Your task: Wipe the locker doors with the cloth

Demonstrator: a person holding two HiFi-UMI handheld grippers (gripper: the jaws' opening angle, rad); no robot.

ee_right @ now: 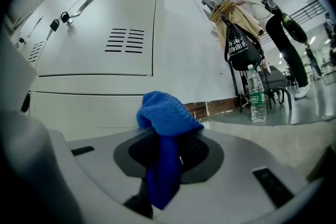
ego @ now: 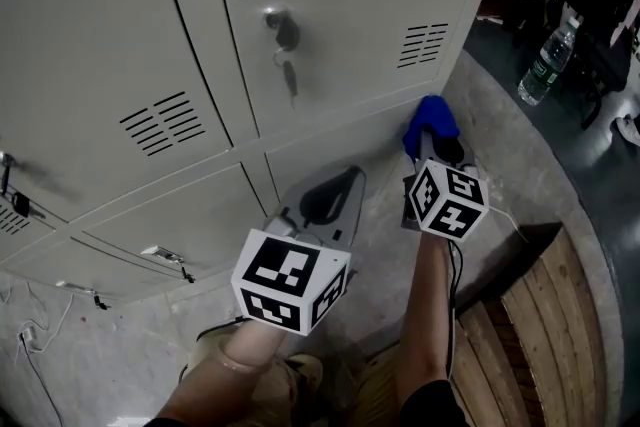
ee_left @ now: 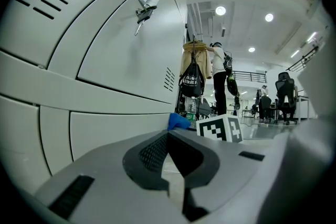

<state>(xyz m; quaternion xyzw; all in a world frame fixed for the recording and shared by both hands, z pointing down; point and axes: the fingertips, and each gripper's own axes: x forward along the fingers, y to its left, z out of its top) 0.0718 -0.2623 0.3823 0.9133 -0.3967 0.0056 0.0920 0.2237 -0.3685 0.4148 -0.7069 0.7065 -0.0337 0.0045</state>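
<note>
The right gripper is pinching the blue cloth tight between its 2 fingers, holding it low and close to the locker doors. The left gripper is hovering beside it, fingers closed together on nothing.

Cloth lower end hidden behind right gripper.

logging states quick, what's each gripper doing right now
left gripper: shut, empty
right gripper: shut on cloth
</note>
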